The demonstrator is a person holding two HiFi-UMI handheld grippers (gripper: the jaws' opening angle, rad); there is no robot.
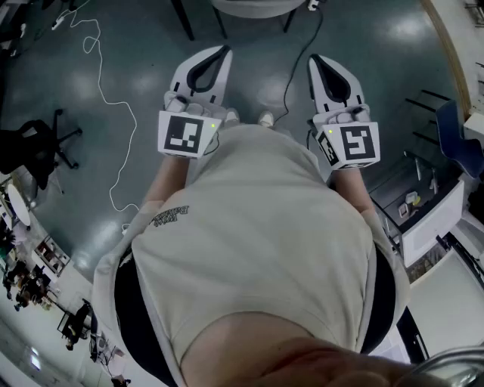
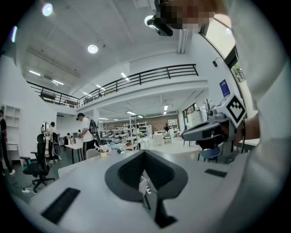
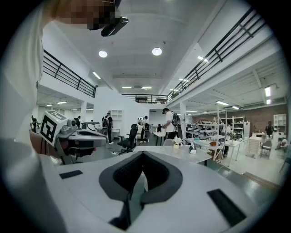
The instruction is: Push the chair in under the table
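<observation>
I hold both grippers out level in front of me, side by side, with nothing in either. In the head view the left gripper [image 1: 222, 51] and the right gripper [image 1: 316, 59] point toward a pale round table [image 1: 253, 7] at the top edge. Both pairs of jaws are shut and empty, as the left gripper's [image 2: 144, 154] and the right gripper's [image 3: 142, 154] own views also show. Ahead stands the white table [image 3: 182, 153] with a pale chair back [image 3: 169, 142] behind it; the same chair back [image 2: 92, 153] shows in the left gripper view.
A black office chair [image 1: 34, 147] stands on the grey floor at the left, a blue chair [image 1: 454, 136] by shelving at the right. A white cable [image 1: 113, 106] and a black cable [image 1: 295, 68] lie on the floor. People stand among far desks [image 3: 170, 120].
</observation>
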